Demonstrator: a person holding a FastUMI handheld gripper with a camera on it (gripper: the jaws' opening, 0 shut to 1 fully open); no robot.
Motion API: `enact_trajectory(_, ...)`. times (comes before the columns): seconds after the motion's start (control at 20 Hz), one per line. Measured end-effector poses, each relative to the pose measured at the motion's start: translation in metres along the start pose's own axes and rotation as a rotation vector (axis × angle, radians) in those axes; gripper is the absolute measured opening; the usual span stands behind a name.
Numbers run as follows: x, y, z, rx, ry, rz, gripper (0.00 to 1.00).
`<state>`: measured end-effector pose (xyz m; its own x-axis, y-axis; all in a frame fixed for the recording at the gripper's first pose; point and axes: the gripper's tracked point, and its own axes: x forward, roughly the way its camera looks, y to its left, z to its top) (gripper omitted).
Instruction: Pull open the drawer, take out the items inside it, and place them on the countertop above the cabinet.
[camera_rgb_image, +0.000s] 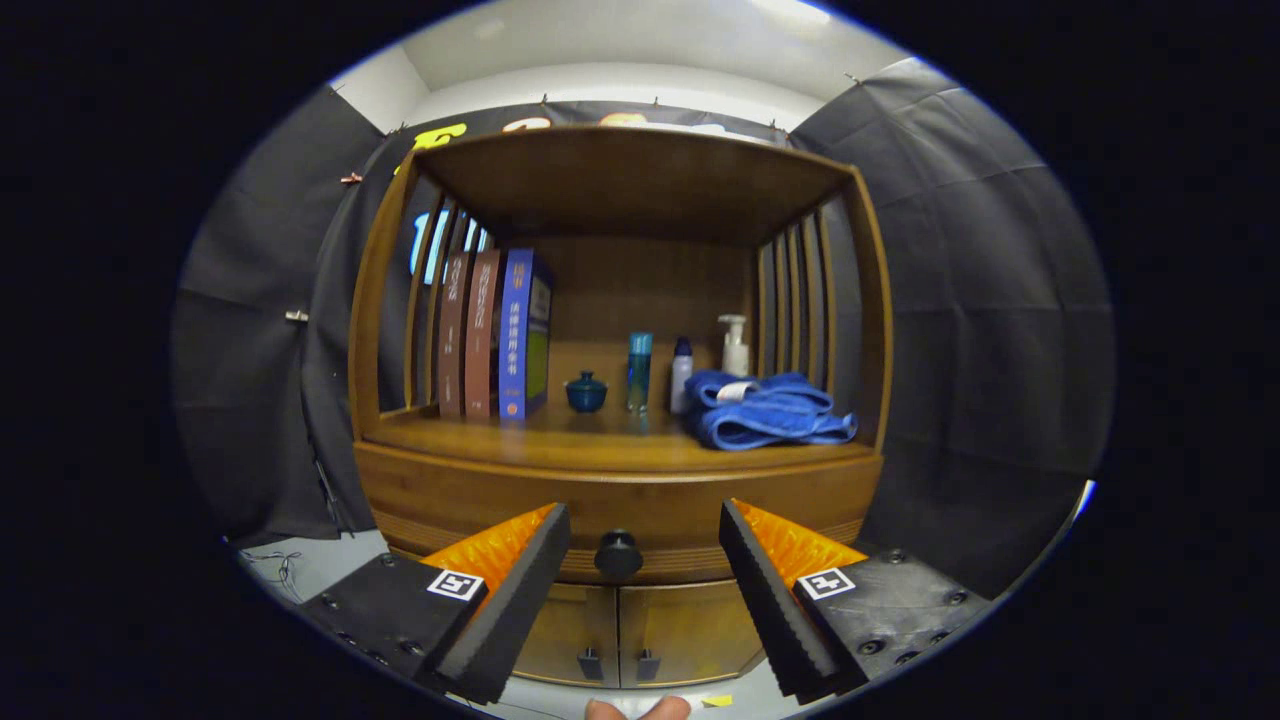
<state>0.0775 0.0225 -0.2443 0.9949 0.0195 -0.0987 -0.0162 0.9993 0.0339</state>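
A wooden cabinet stands straight ahead of me. Its drawer (450, 500) is closed under the countertop (560, 440), with a dark round knob (618, 553) on its front. My gripper (645, 525) is open, and the knob sits between the two fingertips, slightly beyond them. Nothing is held. What lies inside the drawer is hidden.
On the countertop stand three upright books (495, 335) at the left, a small dark lidded jar (586, 392), a teal bottle (639, 372), a white bottle (681, 374), a pump bottle (735, 346) and a folded blue towel (765, 412) at the right. Two cabinet doors (620, 640) sit below the drawer.
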Motion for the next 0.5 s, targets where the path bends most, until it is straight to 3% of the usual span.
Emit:
enact_trajectory(0.2,0.034,0.007,-0.047,-0.014,0.101,-0.007,0.95)
enact_trajectory(0.5,0.068,0.019,-0.069,-0.066,0.138,0.031,0.76)
